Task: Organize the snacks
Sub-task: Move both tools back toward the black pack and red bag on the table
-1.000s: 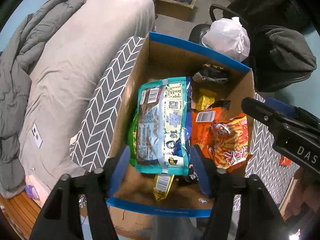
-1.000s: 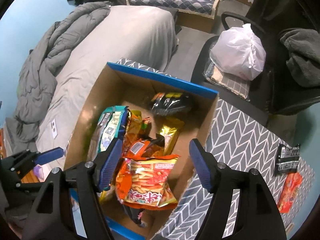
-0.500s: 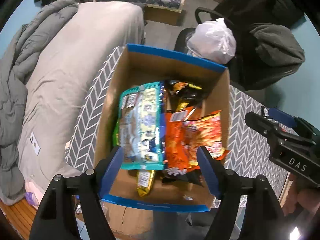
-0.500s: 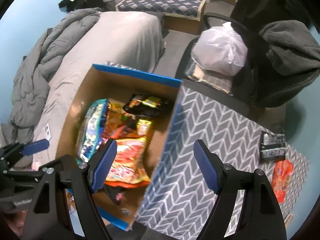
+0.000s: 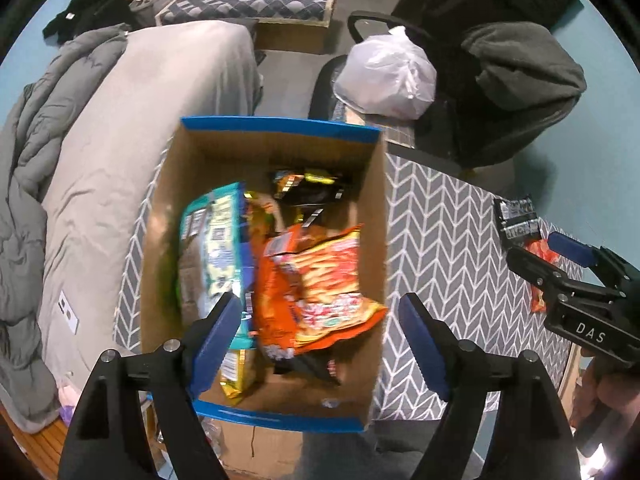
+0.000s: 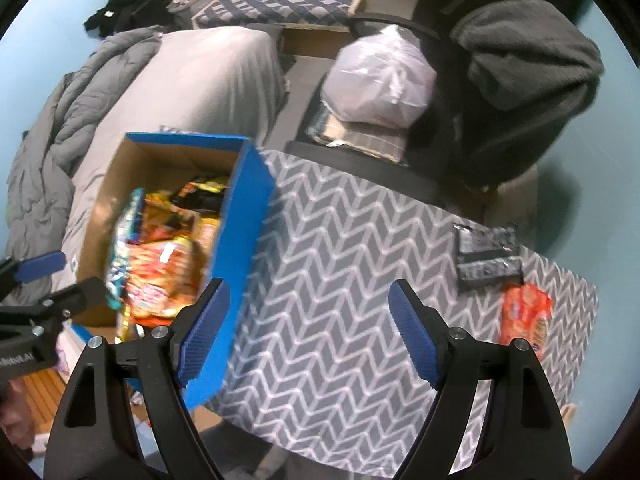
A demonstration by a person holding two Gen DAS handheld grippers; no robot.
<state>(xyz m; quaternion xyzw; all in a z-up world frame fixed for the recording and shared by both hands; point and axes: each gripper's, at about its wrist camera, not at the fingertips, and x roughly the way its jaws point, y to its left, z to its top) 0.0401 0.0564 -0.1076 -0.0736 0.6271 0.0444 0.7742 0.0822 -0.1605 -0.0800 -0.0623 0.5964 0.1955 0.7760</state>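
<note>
Hand-held gripper (image 5: 320, 330) gapes above cardboard box (image 5: 276, 134) holding perhaps six snack packets (image 5: 320, 280).

Snacks (image 5: 320, 280) in box (image 5: 280, 128) on table (image 5: 440, 220)

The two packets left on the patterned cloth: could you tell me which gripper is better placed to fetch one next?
Right, probably. The right gripper hangs open over the cloth near the black packet and orange packet; the left gripper hangs open over the box.
</note>
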